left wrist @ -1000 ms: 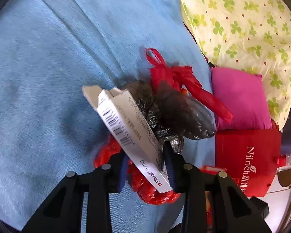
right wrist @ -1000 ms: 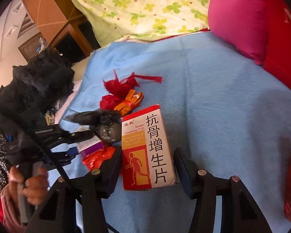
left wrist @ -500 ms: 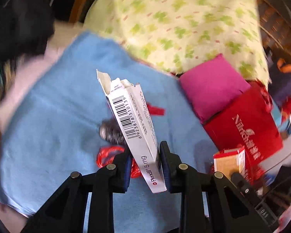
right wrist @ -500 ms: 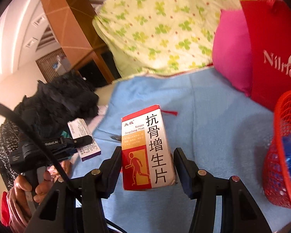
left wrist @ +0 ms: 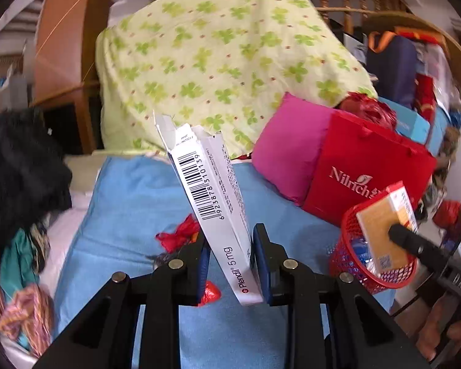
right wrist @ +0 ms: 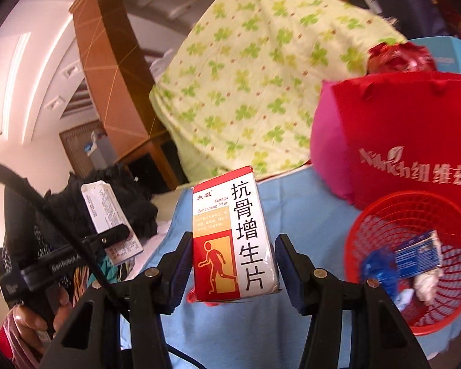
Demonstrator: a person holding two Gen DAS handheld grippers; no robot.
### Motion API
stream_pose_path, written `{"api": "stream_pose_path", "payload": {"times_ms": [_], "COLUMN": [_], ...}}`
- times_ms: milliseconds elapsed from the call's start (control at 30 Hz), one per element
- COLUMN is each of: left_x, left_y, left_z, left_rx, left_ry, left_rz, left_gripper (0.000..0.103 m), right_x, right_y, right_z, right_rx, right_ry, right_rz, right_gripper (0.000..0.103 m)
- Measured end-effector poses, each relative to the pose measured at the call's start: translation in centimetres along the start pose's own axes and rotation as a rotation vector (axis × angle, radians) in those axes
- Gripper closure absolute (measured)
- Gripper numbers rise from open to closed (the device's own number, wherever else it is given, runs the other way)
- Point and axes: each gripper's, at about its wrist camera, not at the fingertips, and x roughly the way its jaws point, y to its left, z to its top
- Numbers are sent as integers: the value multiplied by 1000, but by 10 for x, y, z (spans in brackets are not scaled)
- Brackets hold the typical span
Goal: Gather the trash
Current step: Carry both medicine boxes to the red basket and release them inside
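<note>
My left gripper [left wrist: 230, 261] is shut on a white Plendil medicine box [left wrist: 209, 203] with a barcode and a torn top, held upright above the blue blanket [left wrist: 132, 212]. It also shows in the right wrist view [right wrist: 107, 212]. My right gripper [right wrist: 230, 264] is shut on a red and white medicine box with Chinese writing [right wrist: 233, 236], held just left of the red mesh basket [right wrist: 384, 215]. In the left wrist view that box [left wrist: 384, 224] hangs over the basket's rim [left wrist: 347, 224]. The basket holds blue packaging [right wrist: 415, 255] and crumpled white paper.
Red plastic scraps [left wrist: 178, 233] and a dark bag lie on the blanket below my left gripper. A red Nilrich bag [left wrist: 368, 166], a pink cushion [left wrist: 289, 156] and a clover-print quilt [left wrist: 218, 49] stand behind. Black clothing [left wrist: 18, 172] is at the left.
Both grippers have lifted away from the trash pile with their boxes. The right one has moved toward the red basket, which now fills the lower right of its view.
</note>
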Motion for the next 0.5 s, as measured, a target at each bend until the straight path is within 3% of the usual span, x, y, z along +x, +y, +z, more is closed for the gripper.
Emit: {"api": "stream_pose_path", "payload": {"times_ms": [500], "left_x": [-4], "left_y": [-94], "left_z": [4], "left_rx": [253], "left_ry": [-72], "left_rz": [39], "left_gripper": [74], "right_x": [-57], "right_y": [-61], "right_z": [16], "right_rx": [106], "right_ry": [-129], "right_rz": [-63], "right_gripper": [47]}}
